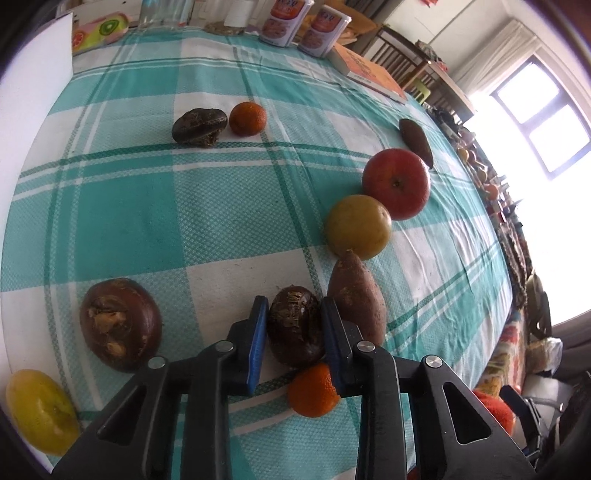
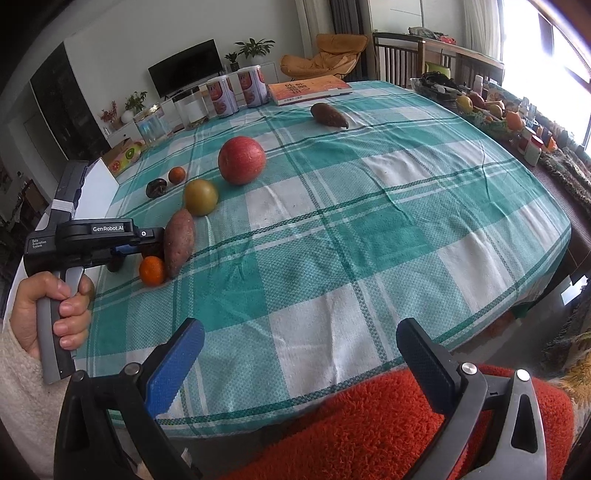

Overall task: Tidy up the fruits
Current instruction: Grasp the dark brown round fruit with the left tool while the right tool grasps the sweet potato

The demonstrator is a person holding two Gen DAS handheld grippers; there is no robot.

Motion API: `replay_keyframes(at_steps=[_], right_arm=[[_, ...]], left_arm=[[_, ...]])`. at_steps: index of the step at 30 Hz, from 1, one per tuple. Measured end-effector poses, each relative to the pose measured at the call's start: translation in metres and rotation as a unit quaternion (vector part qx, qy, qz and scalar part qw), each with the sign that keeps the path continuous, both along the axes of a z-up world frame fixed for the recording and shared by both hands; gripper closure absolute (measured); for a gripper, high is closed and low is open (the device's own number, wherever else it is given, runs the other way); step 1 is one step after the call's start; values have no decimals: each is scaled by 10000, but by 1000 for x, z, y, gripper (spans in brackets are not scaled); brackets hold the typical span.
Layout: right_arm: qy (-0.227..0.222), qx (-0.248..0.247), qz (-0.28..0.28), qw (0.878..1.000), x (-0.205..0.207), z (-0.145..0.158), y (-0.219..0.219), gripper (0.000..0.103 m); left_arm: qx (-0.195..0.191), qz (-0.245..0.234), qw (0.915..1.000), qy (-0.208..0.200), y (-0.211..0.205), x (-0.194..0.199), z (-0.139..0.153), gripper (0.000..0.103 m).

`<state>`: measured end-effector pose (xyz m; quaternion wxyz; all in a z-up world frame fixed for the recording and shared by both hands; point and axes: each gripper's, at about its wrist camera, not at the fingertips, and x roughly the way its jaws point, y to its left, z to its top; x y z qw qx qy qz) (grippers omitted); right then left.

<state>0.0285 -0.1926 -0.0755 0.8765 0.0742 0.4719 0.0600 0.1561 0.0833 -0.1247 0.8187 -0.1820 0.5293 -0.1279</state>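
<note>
My left gripper (image 1: 293, 325) is shut on a dark brown water chestnut (image 1: 293, 325), low over the checked tablecloth (image 1: 147, 206). Beside it lie a sweet potato (image 1: 356, 295) and a small orange (image 1: 314, 391). A row runs away from it: a yellow-green fruit (image 1: 358, 225), a red apple (image 1: 397, 182), a second sweet potato (image 1: 417, 142). Another chestnut (image 1: 120, 326) and a yellow fruit (image 1: 40, 410) lie at the left. A dark chestnut (image 1: 199, 125) and an orange (image 1: 247, 118) lie farther off. My right gripper (image 2: 299, 354) is open and empty at the table's near edge, over a red cushion (image 2: 369, 424).
Two printed cans (image 2: 236, 92), a clear jar (image 2: 190, 107) and an orange book (image 2: 310, 88) stand at the far edge. A fruit-printed box (image 1: 99, 31) lies at the far left corner. A cluttered shelf (image 2: 498, 110) runs along the right side by the window.
</note>
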Motion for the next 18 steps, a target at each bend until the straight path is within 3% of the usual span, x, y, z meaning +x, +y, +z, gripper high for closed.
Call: replay_keyframes(at_steps=[4, 6, 8, 11, 14, 15, 16, 17, 18], right_arm=[[493, 806, 360, 9949, 58, -19, 22, 1], [829, 1327, 441, 9867, 93, -32, 36, 20], [1123, 1499, 471, 9812, 124, -43, 52, 34], [1385, 1559, 653, 9758, 151, -51, 81, 35], [1503, 980, 976, 9789, 160, -54, 113, 37], [1532, 821, 1029, 9794, 162, -56, 121, 47], [1456, 653, 1111, 9809, 163, -54, 127, 49], [1464, 728, 1244, 9787, 164, -54, 132, 63], [1525, 742, 1204, 9781, 165, -54, 132, 63]], left_arm=[[-182, 253, 9988, -379, 13, -12, 27, 78], [-194, 346, 9977, -547, 20, -22, 41, 78], [-130, 413, 9968, -665, 25, -29, 52, 78], [-76, 507, 9957, -770, 36, -41, 62, 78], [-50, 613, 9946, -841, 47, -56, 69, 78], [-80, 649, 9943, -847, 50, -60, 71, 78], [-140, 692, 9939, -844, 54, -65, 72, 78], [-221, 740, 9934, -845, 58, -70, 74, 78], [-323, 785, 9927, -852, 63, -77, 77, 78]])
